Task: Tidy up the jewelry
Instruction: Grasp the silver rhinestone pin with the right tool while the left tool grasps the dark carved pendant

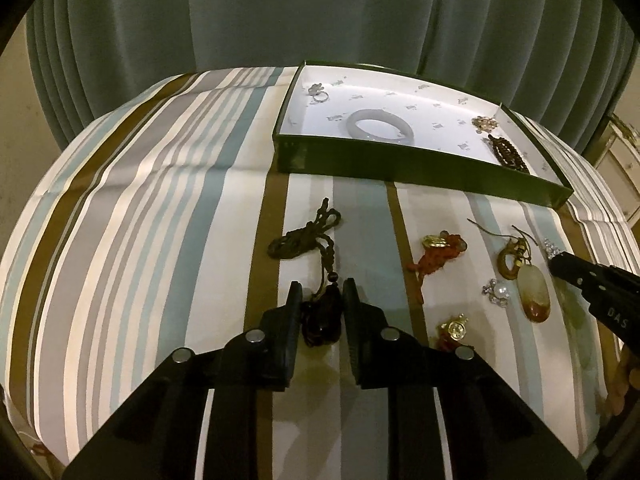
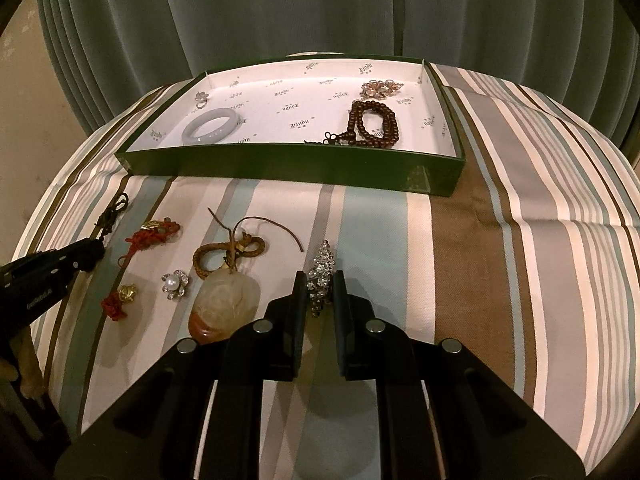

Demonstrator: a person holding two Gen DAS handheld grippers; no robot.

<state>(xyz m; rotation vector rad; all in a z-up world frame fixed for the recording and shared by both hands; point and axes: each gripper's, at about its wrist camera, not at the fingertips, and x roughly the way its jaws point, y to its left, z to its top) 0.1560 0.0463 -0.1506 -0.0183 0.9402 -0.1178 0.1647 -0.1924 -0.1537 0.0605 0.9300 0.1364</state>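
Note:
My left gripper (image 1: 322, 294) is shut on the dark pendant (image 1: 322, 316) of a dark cord necklace (image 1: 304, 236) whose cord lies on the striped cloth. My right gripper (image 2: 320, 284) is shut on a rhinestone brooch (image 2: 321, 274) at the cloth. A green tray (image 2: 296, 162) with a white lining stands beyond, holding a pale jade bangle (image 2: 214, 125), a brown bead string (image 2: 374, 122), a ring (image 2: 201, 98) and a rose-gold piece (image 2: 380, 88). The tray also shows in the left wrist view (image 1: 400, 166).
Loose on the cloth lie an amber stone pendant on a braided cord (image 2: 226, 300), a pearl flower brooch (image 2: 175, 283), and two red tassel charms with gold pieces (image 2: 154, 232) (image 2: 120, 300). A grey-green curtain (image 2: 320, 8) hangs behind the table.

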